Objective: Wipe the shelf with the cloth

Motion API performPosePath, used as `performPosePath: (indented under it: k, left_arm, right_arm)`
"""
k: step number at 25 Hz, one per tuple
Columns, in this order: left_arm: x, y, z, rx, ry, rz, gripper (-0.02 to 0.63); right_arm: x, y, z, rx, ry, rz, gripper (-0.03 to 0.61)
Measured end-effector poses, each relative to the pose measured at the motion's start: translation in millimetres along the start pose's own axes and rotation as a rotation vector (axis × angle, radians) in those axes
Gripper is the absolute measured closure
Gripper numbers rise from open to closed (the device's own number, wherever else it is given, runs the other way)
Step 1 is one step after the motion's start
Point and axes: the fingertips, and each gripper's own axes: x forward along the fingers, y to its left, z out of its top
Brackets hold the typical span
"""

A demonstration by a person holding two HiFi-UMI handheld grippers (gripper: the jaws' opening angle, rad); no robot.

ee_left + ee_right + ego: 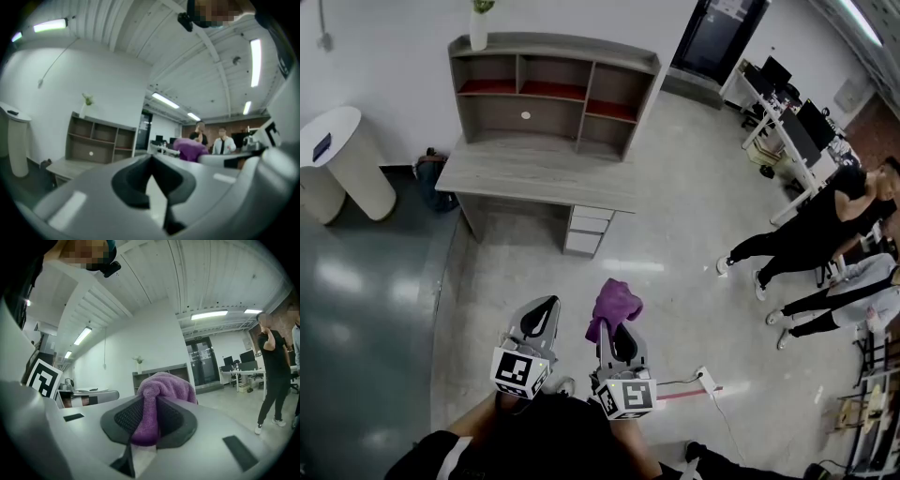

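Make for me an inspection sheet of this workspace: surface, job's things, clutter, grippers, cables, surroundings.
Surface: grey desk top bare; the shelf stands on it, its compartments almost empty, with one small white round thing.
Job's things: purple cloth bunched in the right gripper, far from the shelf.
Clutter: white vase on top of the shelf; dark bag on the floor beside the desk.
Grippers: left gripper jaws together, nothing between; right gripper shut on the cloth.
Cables: white plug block with a cable on the floor.
Surroundings: people standing at right; white round stand at left; computer desks behind.
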Motion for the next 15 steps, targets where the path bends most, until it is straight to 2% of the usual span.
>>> performPosePath:
  k: [15]
  left_arm:
    - [12.3, -29.3, -17.6, 0.014, 0.014, 0.048, 0.611]
  right_arm:
    - [-16.1, -36.7, -16.2, 0.013, 0.014, 0.046, 0.509]
